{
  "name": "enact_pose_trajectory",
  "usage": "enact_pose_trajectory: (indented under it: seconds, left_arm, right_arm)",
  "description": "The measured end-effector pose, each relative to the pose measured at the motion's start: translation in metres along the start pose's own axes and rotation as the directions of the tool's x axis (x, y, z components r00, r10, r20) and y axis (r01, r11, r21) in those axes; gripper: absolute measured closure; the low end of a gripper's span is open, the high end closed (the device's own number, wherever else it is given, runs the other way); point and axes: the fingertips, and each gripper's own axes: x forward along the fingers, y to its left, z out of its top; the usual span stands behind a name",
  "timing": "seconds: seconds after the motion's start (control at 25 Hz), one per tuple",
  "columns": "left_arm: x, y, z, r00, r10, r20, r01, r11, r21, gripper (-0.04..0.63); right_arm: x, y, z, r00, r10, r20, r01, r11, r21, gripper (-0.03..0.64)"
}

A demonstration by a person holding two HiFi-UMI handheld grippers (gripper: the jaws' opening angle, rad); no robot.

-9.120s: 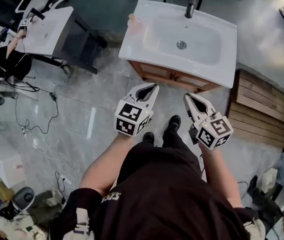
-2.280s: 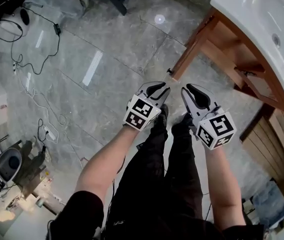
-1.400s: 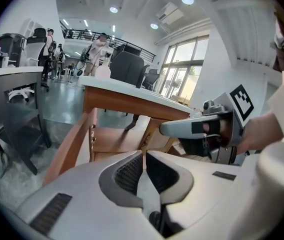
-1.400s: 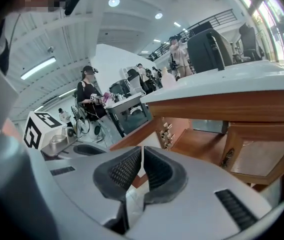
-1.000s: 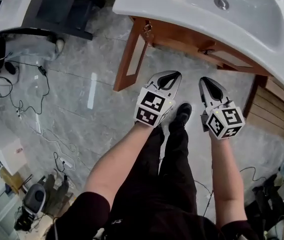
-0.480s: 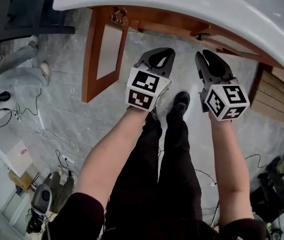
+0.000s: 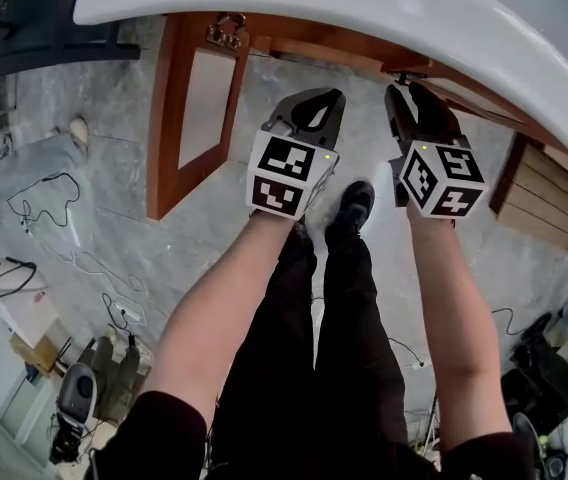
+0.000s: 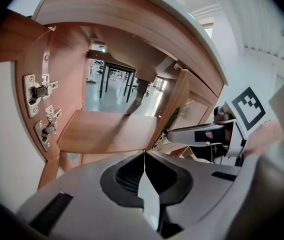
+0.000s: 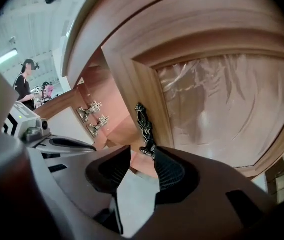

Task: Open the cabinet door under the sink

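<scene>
The white sink (image 7: 364,8) tops a wooden cabinet. Its left door (image 7: 204,88) stands swung out, showing a shelf (image 8: 107,131) and hinges (image 8: 42,91) inside. The right door (image 9: 222,109), with a glazed panel, is closed. My right gripper (image 9: 143,159) is close in front of this door's dark ornate handle (image 9: 144,126); its jaws are opening, and the handle's lower end sits at the gap without the pads touching it. My left gripper (image 8: 144,154) is shut and empty, pointing into the open left half. In the head view, the left gripper (image 7: 316,96) and right gripper (image 7: 409,93) are side by side under the sink rim.
The person's legs and a black shoe (image 7: 352,208) are below the grippers on the grey tiled floor. Wooden slats (image 7: 554,208) lie at the right. Cables (image 7: 54,218) trail over the floor at the left. A person (image 9: 24,84) stands far off.
Both grippers have sunk and come closer to the cabinet front. The right gripper's jaws, shut a second ago, now stand apart. The left door is still swung out.
</scene>
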Motion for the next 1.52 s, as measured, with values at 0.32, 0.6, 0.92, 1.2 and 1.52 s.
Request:
enact_pose_trajectory:
  seconds: [0.32,0.6,0.92,1.2,1.52]
  left_arm:
    - [-0.012,0.007,-0.011,1.0,0.008,-0.006,-0.008,1.0,-0.008,0.575]
    - [-0.033,0.011,-0.021,1.0,0.002,0.0,-0.002,1.0,-0.002,0.575]
    - [-0.061,0.004,-0.028,0.998,-0.05,0.029,0.05,0.998,0.028,0.574]
    - [-0.082,-0.02,-0.014,0.984,-0.168,0.06,0.155,0.971,0.183,0.574]
    - [-0.091,-0.028,-0.017,0.974,-0.218,0.057,0.199,0.951,0.235,0.574]
  right_arm:
    - [0.013,-0.01,-0.002,0.999,-0.053,0.0,0.053,0.996,0.067,0.495]
    - [0.017,-0.01,-0.004,0.991,-0.131,0.003,0.13,0.989,0.072,0.508]
    - [-0.001,0.002,-0.023,0.993,-0.119,-0.004,0.119,0.993,-0.012,0.525]
    - [-0.037,0.015,-0.062,0.997,-0.08,0.015,0.08,0.996,-0.035,0.523]
    - [-0.07,0.019,-0.092,1.0,0.006,-0.014,-0.007,0.997,-0.072,0.522]
